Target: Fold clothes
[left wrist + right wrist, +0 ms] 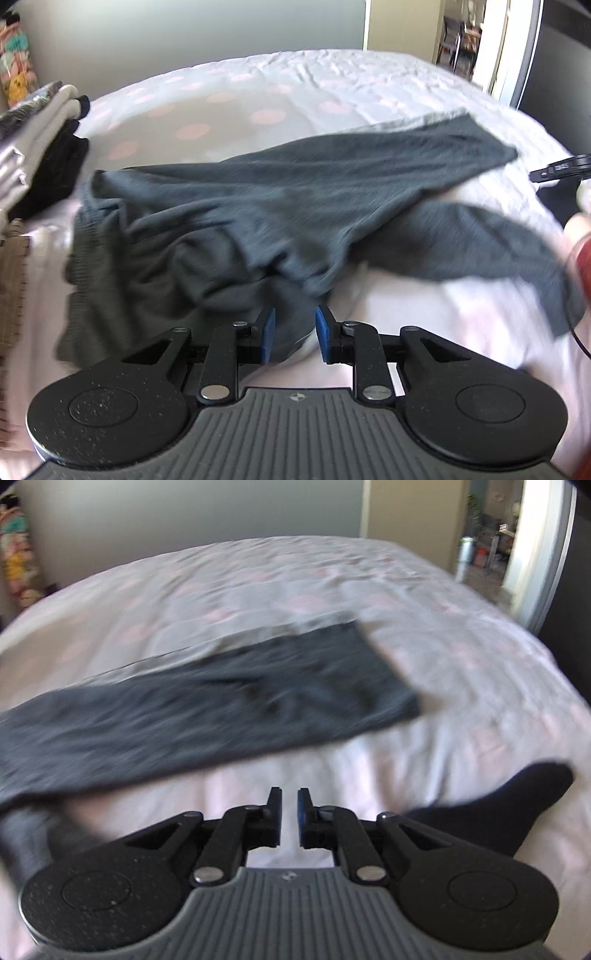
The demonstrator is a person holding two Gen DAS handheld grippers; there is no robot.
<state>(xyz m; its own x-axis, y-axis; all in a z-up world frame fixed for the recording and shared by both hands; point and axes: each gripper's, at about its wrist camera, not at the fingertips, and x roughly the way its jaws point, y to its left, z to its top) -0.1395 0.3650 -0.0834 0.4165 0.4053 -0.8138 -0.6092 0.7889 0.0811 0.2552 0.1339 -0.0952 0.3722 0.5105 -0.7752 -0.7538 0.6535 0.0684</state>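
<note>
Dark grey pants (280,206) lie crumpled on the bed, with the gathered waistband (79,251) at the left and two legs spreading to the right. My left gripper (294,332) hovers at the near edge of the pants; its jaws stand apart with a fold of the grey fabric between the blue pads, not clamped. In the right wrist view one pant leg (229,705) stretches flat across the sheet, blurred. My right gripper (289,805) is just short of that leg, narrowly open, with only the sheet showing through the gap.
The bed sheet (258,92) is pale with pink dots. A stack of folded clothes (40,147) sits at the left edge. A dark piece of cloth (517,805) lies at the near right. A hand (578,229) shows at the right edge. A doorway (491,535) opens at the far right.
</note>
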